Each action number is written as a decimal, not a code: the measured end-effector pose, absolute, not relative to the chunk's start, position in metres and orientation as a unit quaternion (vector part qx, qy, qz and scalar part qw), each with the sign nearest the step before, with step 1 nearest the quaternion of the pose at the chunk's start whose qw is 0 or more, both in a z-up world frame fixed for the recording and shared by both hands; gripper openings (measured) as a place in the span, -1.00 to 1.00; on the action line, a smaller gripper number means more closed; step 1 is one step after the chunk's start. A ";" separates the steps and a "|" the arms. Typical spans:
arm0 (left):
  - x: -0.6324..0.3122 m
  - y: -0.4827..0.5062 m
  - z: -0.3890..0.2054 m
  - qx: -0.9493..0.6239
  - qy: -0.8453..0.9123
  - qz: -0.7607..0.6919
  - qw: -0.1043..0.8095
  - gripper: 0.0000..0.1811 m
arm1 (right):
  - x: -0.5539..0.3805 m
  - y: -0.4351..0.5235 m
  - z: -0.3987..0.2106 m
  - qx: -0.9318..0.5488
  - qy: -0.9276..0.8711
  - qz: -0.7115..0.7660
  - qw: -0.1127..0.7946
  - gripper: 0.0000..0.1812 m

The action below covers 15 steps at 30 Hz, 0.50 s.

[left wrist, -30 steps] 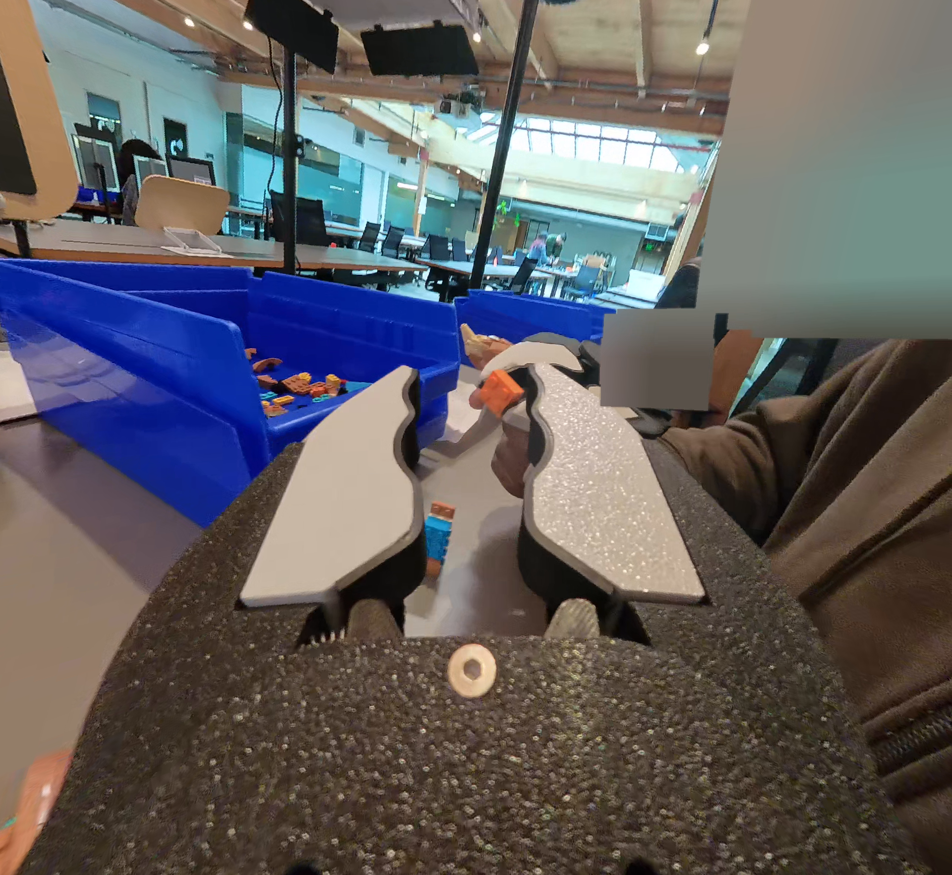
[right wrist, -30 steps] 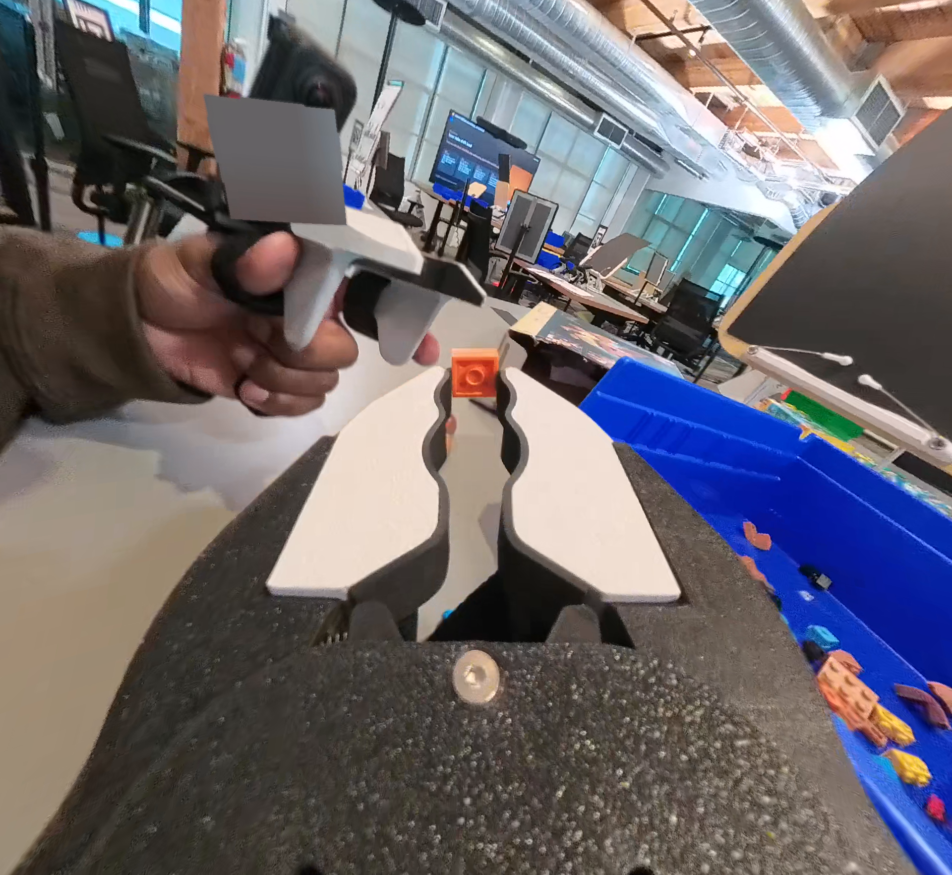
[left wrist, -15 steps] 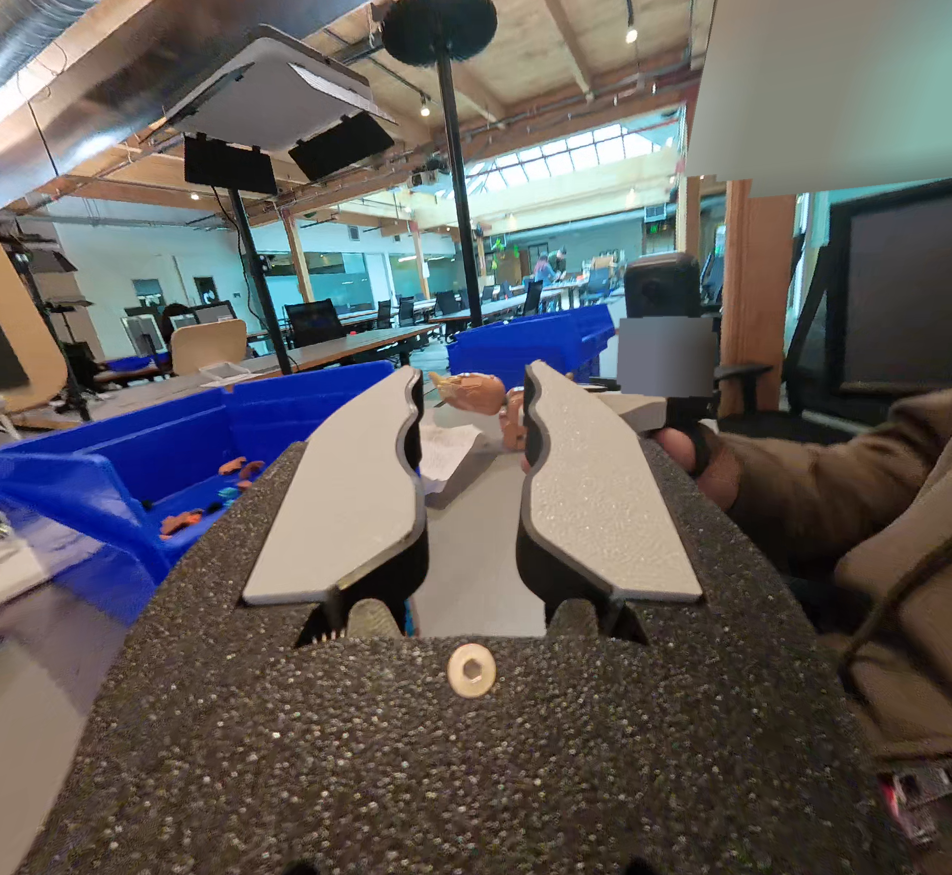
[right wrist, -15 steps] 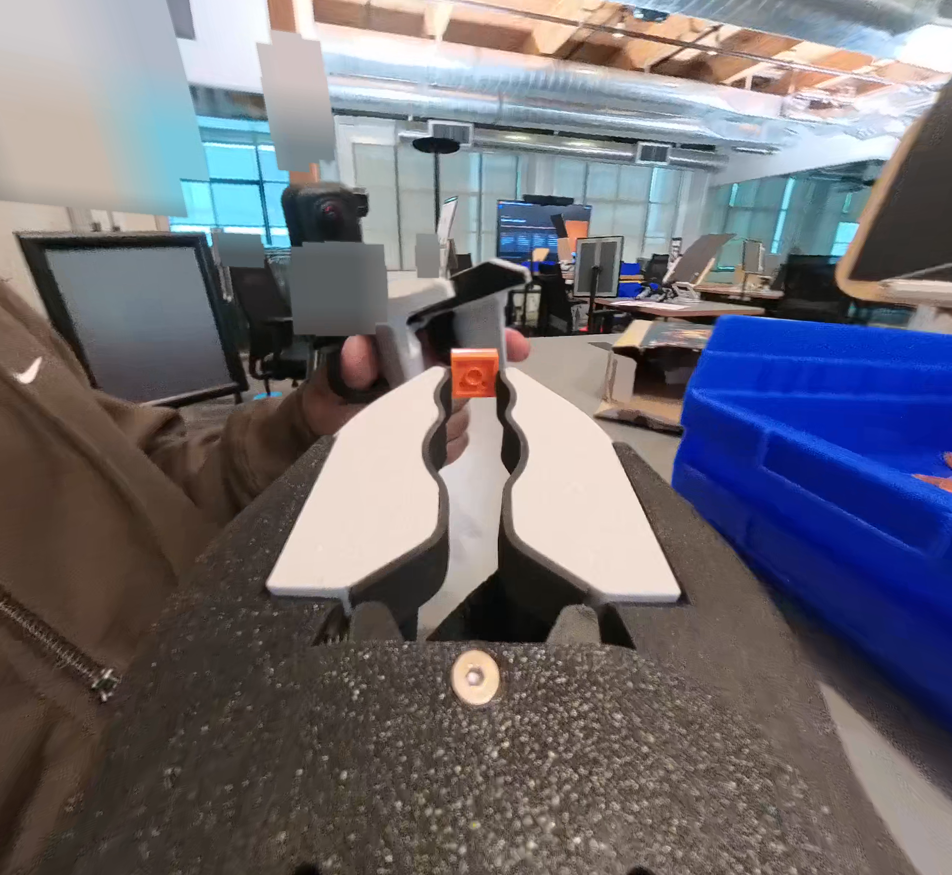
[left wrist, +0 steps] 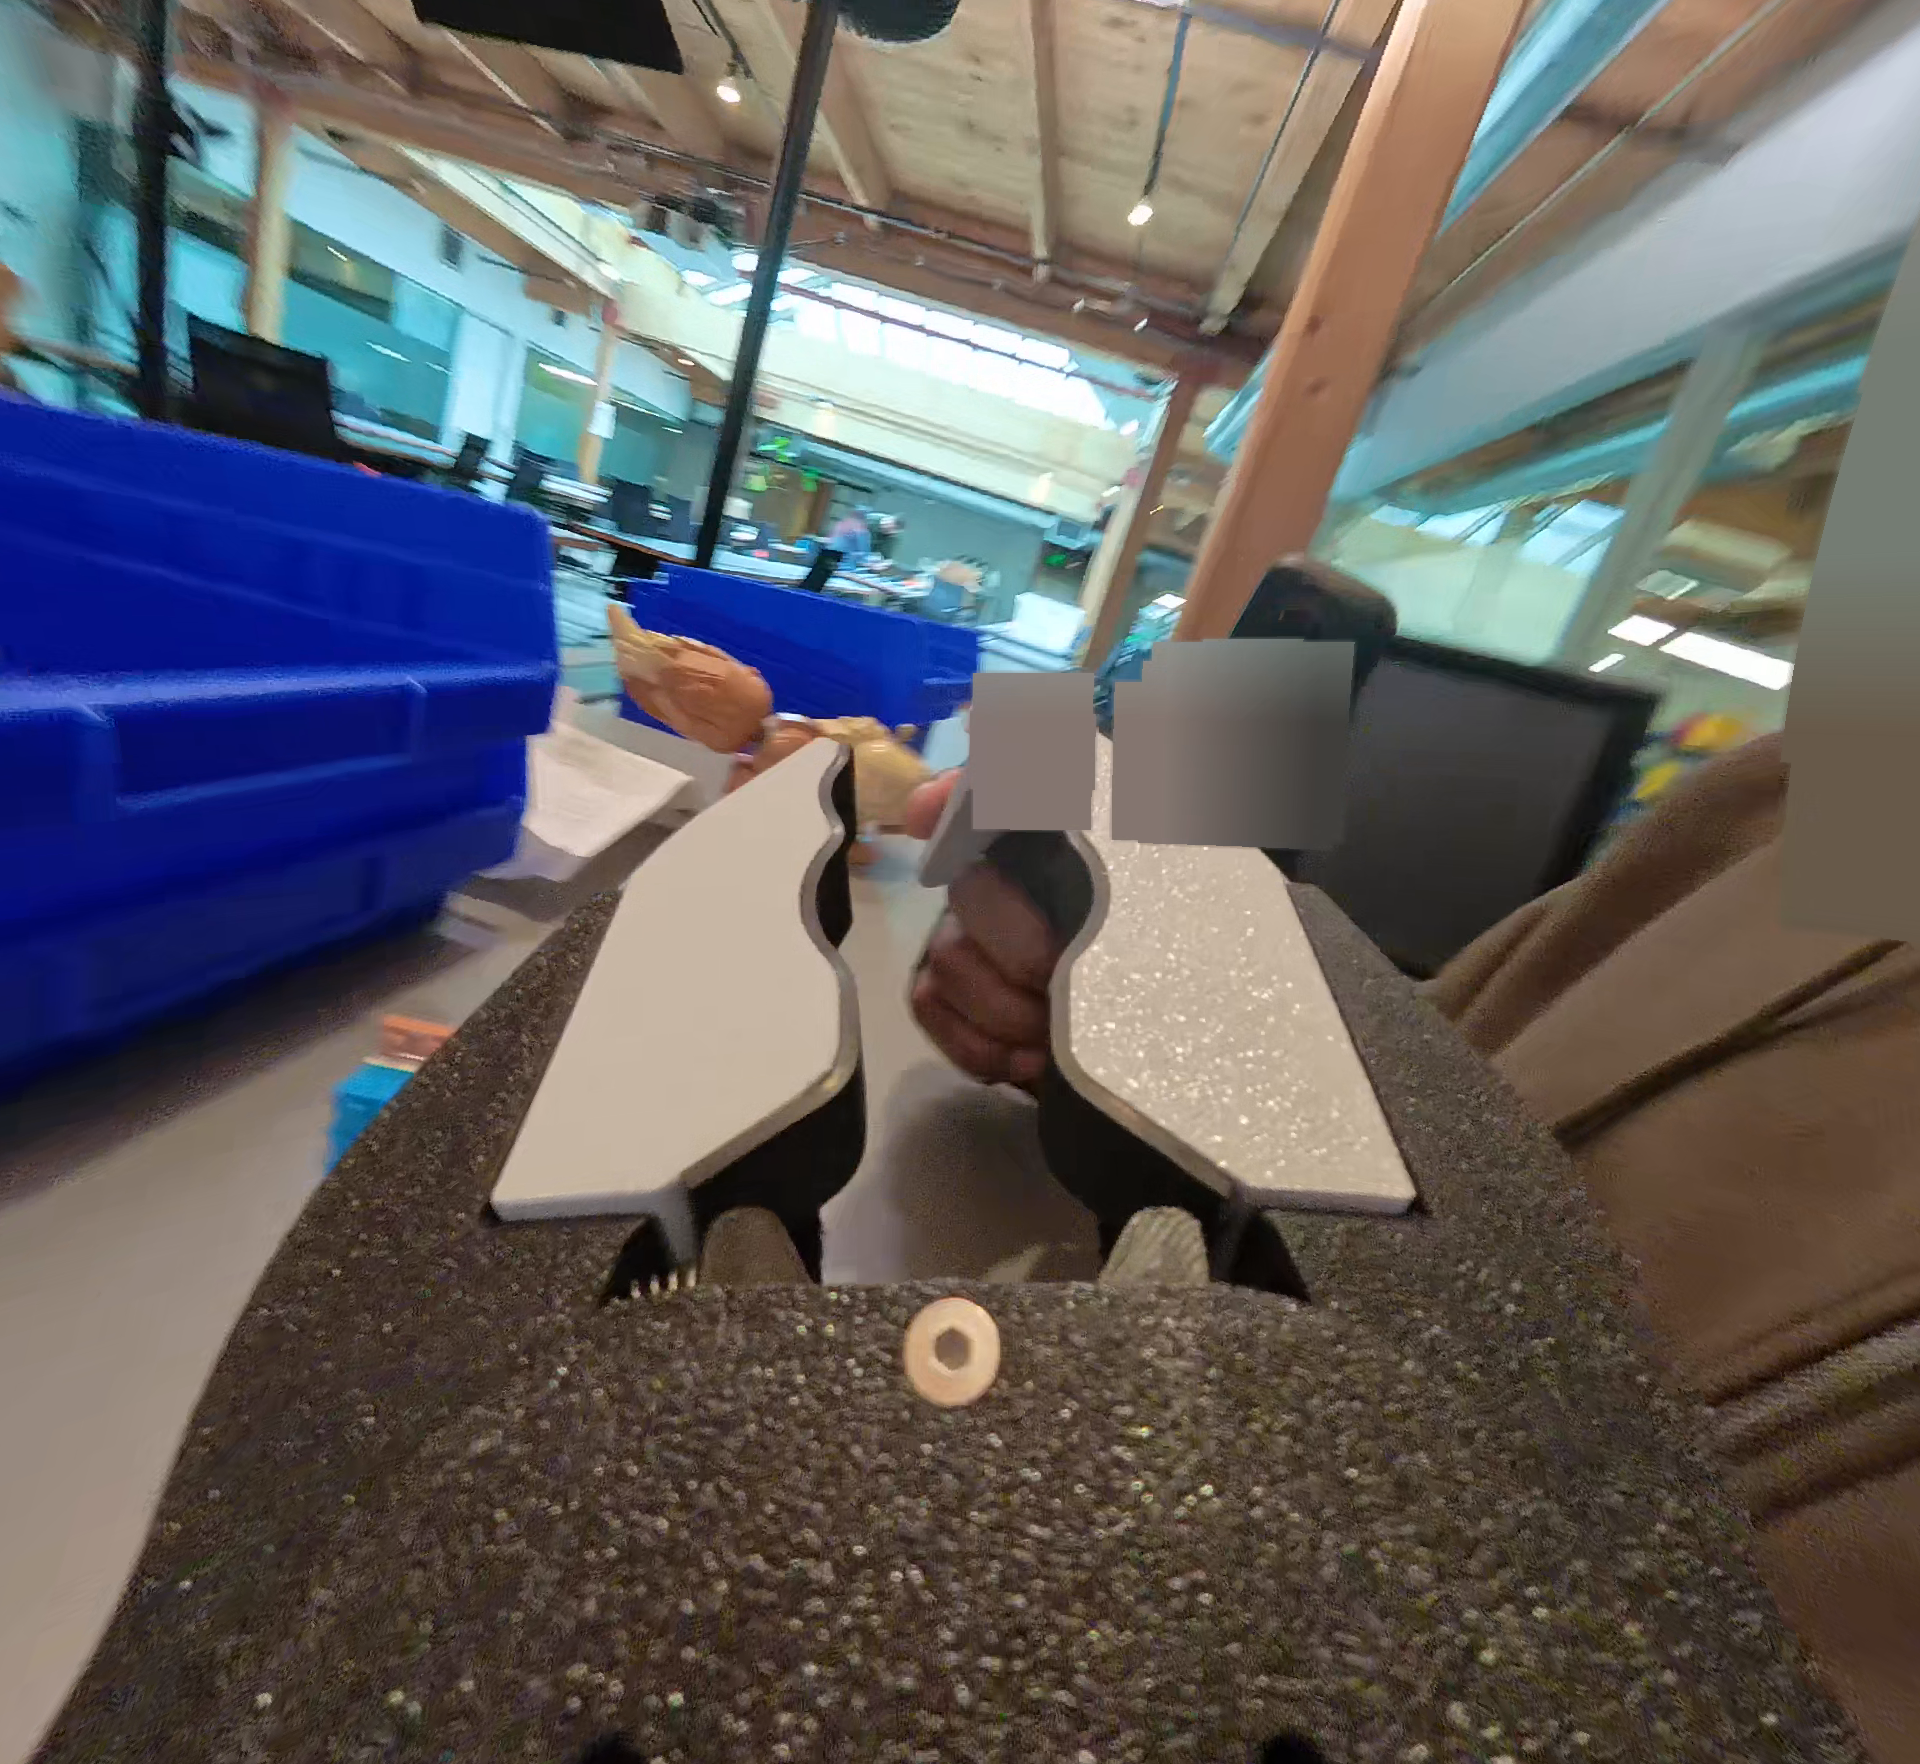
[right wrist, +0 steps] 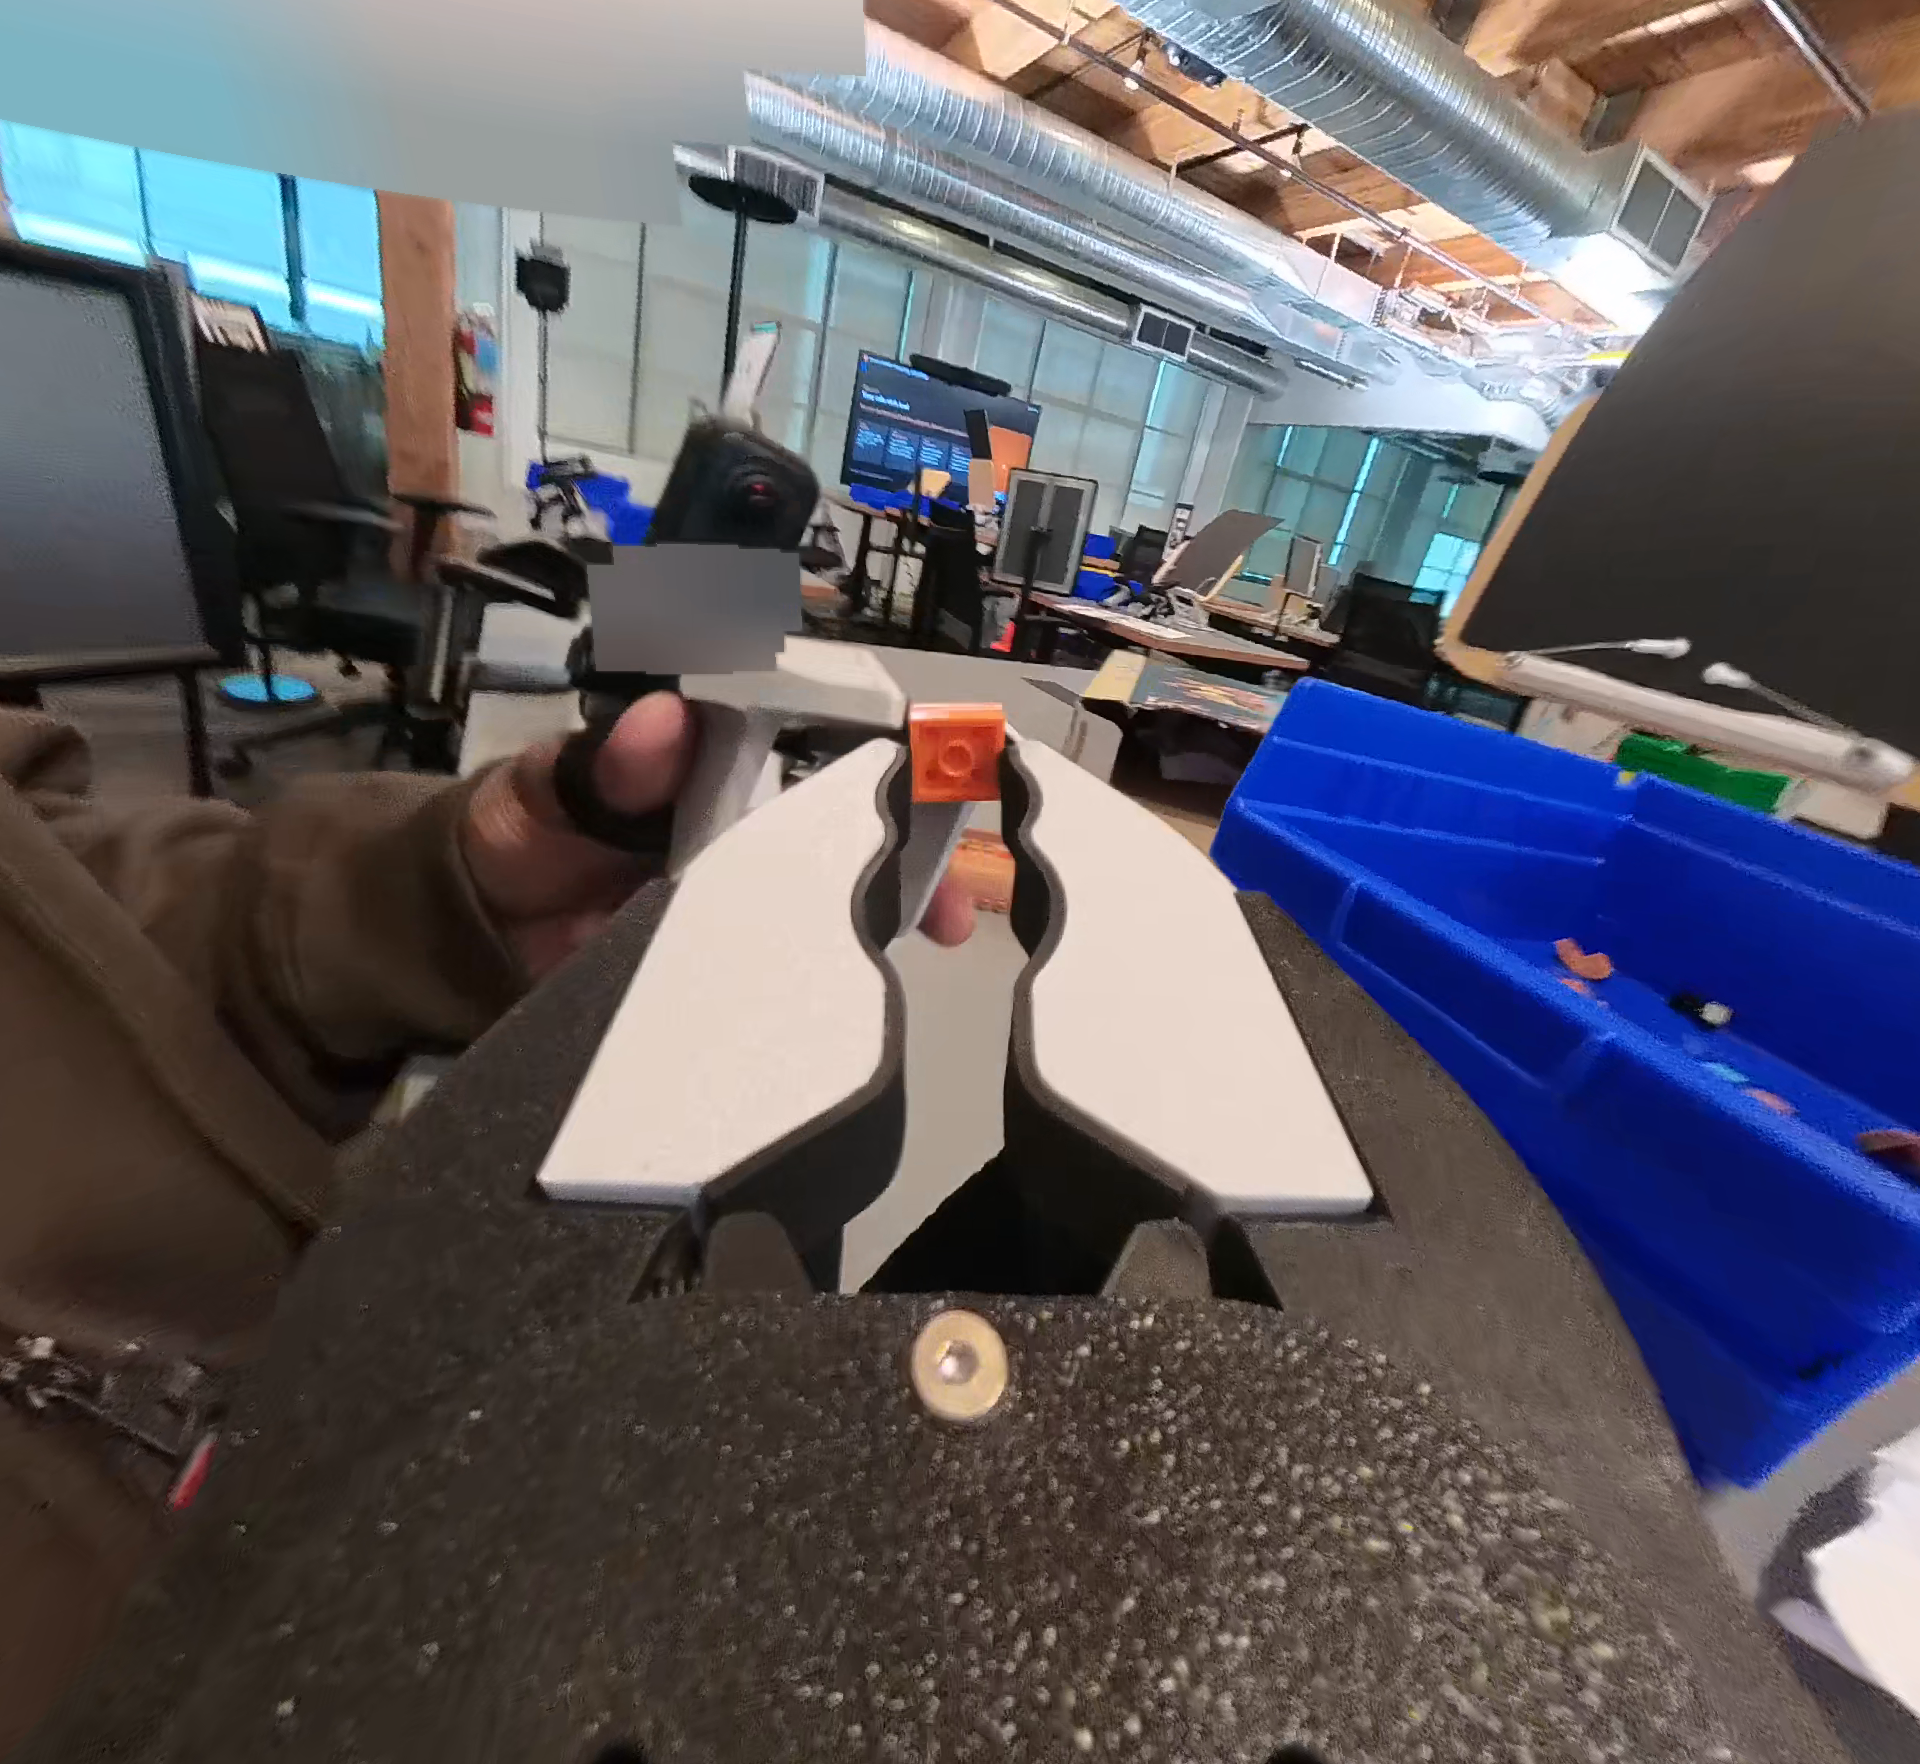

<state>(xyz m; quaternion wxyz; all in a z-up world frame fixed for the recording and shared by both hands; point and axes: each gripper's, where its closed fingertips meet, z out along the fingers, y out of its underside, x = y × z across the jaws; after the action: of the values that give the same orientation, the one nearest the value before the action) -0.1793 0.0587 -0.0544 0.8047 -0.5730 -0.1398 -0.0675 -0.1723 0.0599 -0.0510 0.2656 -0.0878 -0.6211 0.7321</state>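
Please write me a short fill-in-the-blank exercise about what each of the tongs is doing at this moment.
1. The right tongs are shut on a small ____ brick.
2. The left tongs are ____ and hold nothing.
3. The bin to the right of the right tongs is coloured ____.
4. A person's ____ grips the handle of the left tongs in the right wrist view.

Missing words: orange; open; blue; hand

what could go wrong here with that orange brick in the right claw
1. The right claw pinches the orange brick only at its very tips, so it might slip out.
2. The left claw, open and empty, faces the right one closely; they might collide and knock the brick loose.
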 end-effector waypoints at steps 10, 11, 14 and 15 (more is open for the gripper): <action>-0.150 0.063 -0.065 -0.538 -0.146 -0.360 0.748 -0.67 | -0.154 0.052 -0.069 0.027 -0.663 0.615 0.426 -0.82; -0.149 0.064 -0.066 -0.543 -0.147 -0.361 0.744 -0.68 | -0.153 0.052 -0.069 0.030 -0.662 0.614 0.429 -0.82; -0.148 0.065 -0.068 -0.546 -0.147 -0.363 0.741 -0.71 | -0.151 0.052 -0.068 0.037 -0.660 0.614 0.432 -0.82; -0.148 0.065 -0.068 -0.545 -0.147 -0.363 0.741 -0.73 | -0.151 0.052 -0.068 0.038 -0.659 0.613 0.433 -0.82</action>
<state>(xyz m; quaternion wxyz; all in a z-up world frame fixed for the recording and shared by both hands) -0.1480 0.0652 -0.0677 0.7408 -0.5454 -0.1472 -0.3635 -0.1505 0.0516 -0.0678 0.4330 0.0379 -0.6595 0.6133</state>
